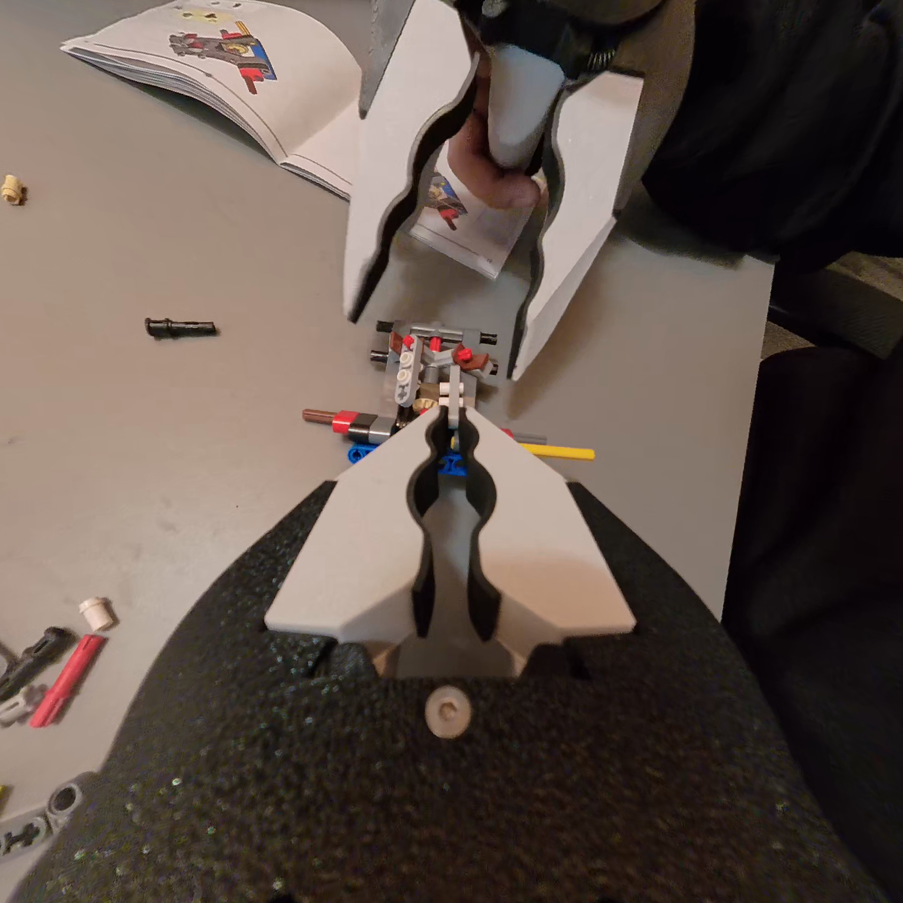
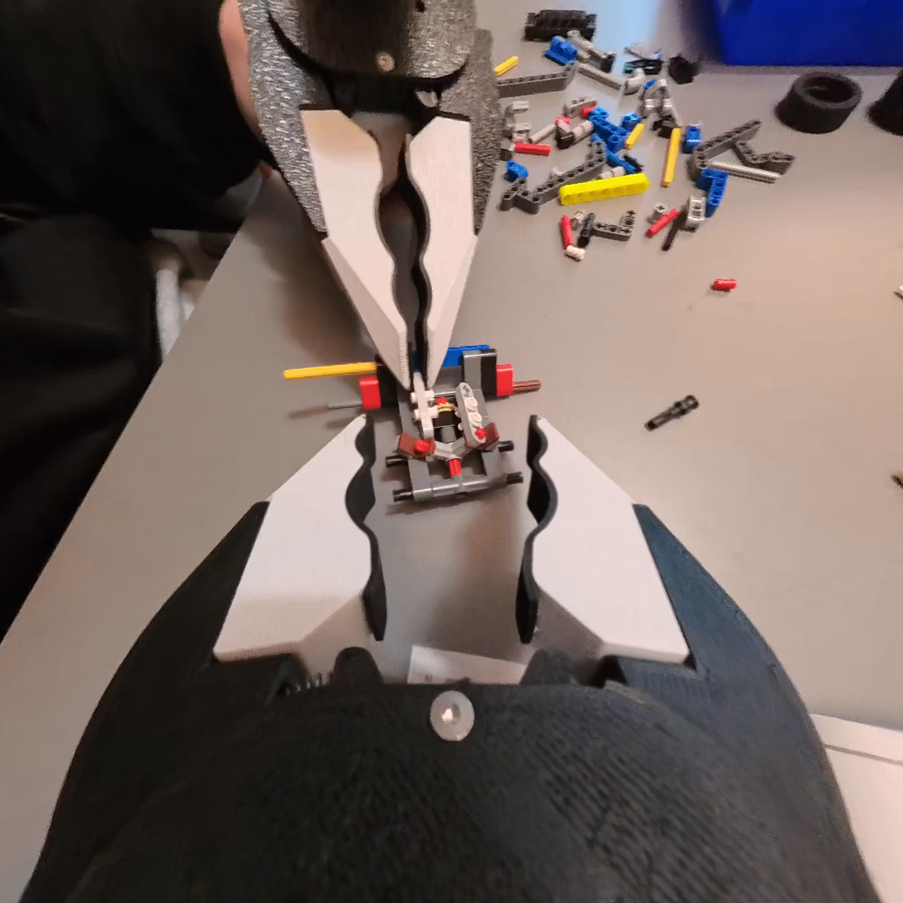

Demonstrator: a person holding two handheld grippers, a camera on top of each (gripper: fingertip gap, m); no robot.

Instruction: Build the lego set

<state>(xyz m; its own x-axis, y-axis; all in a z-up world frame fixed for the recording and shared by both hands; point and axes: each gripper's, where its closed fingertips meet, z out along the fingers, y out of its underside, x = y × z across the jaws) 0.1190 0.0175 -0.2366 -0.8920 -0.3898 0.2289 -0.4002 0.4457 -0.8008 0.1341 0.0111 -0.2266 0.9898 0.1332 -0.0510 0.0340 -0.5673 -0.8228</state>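
Note:
The partly built lego assembly (image 1: 435, 371) lies on the grey table near its edge, with a grey frame, black pins, red and brown bits, a blue beam and a yellow axle (image 1: 562, 452). My left gripper (image 1: 452, 418) is shut on a thin light grey beam (image 1: 455, 391) that stands up from the assembly. In the right wrist view the left gripper (image 2: 415, 381) comes in from the top and pinches that beam (image 2: 424, 405). My right gripper (image 2: 447, 420) is open and empty, its fingers on either side of the assembly (image 2: 454, 469). It also shows in the left wrist view (image 1: 435, 342).
An open instruction booklet (image 1: 234, 63) lies behind the assembly. A black pin (image 1: 181, 327) lies loose to one side. A pile of loose pieces (image 2: 625, 146), a black tyre (image 2: 821, 102) and a blue bin (image 2: 806, 29) sit farther off. Small parts including a red axle (image 1: 68, 679) lie near the left gripper. Left and right tips are no more than a few centimetres apart. From either gripper's tips it is about 15 cm to the red axle (image 1: 68, 679). The right camera catches it too, in the right wrist view (image 2: 565, 228).

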